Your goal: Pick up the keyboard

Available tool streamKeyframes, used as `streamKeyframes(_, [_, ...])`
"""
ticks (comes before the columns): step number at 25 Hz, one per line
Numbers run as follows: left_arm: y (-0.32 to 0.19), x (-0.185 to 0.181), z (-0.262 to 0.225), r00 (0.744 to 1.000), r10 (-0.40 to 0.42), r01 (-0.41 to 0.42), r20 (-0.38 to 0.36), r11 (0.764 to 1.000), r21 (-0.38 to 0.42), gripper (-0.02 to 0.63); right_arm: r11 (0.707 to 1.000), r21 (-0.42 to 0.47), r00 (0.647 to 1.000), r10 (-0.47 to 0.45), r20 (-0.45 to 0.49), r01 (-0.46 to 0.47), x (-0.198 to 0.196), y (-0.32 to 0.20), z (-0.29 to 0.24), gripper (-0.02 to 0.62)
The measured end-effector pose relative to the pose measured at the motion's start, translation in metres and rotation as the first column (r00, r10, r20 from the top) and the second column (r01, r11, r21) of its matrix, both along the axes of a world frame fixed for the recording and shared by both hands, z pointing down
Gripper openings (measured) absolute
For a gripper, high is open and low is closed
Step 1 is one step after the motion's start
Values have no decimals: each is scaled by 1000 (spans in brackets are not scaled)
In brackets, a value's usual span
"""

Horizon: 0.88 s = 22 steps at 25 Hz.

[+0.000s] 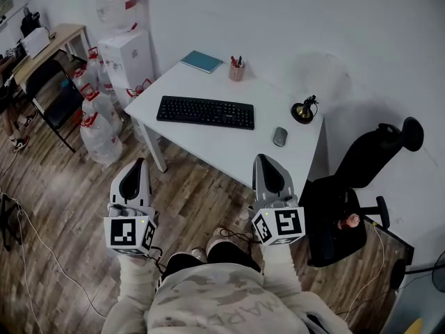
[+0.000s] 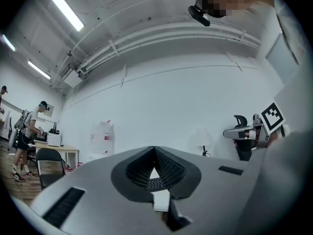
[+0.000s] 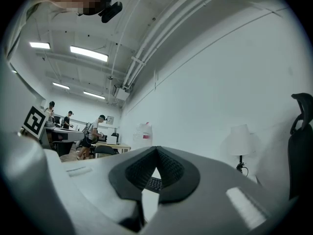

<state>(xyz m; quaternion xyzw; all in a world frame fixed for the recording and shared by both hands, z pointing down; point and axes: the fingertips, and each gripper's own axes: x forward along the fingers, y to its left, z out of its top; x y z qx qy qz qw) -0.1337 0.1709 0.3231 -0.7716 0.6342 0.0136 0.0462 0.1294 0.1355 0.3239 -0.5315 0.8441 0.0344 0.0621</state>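
Plainly, the left gripper [image 1: 141,164] and the right gripper [image 1: 264,160] are both pinched closed and empty, near the white desk's [image 1: 215,148] front edge. The black keyboard [image 1: 205,112] lies mid-desk with bare desktop around it.

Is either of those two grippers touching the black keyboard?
No, the left gripper and right gripper are both in the air near the person, clearly apart from the keyboard on the white table.
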Motion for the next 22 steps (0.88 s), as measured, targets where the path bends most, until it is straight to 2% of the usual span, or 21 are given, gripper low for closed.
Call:
streamKeyframes(4, [-14,-4,1,1000,13,-13,12,1000,-10,6,1000,-9,1000,2,-7,-3,-7,-15,3,9])
streamKeyframes(10, [-43,-26,10,1000,-15,15,-1,1000,-20,6,1000,-17,1000,-9,-10,9,-24,-50,9,9])
streamKeyframes(22, [-137,-51,9,1000,-16,17,5,1000,-24,5,1000,-16,1000,-13,-7,13,-49,-145,5,9])
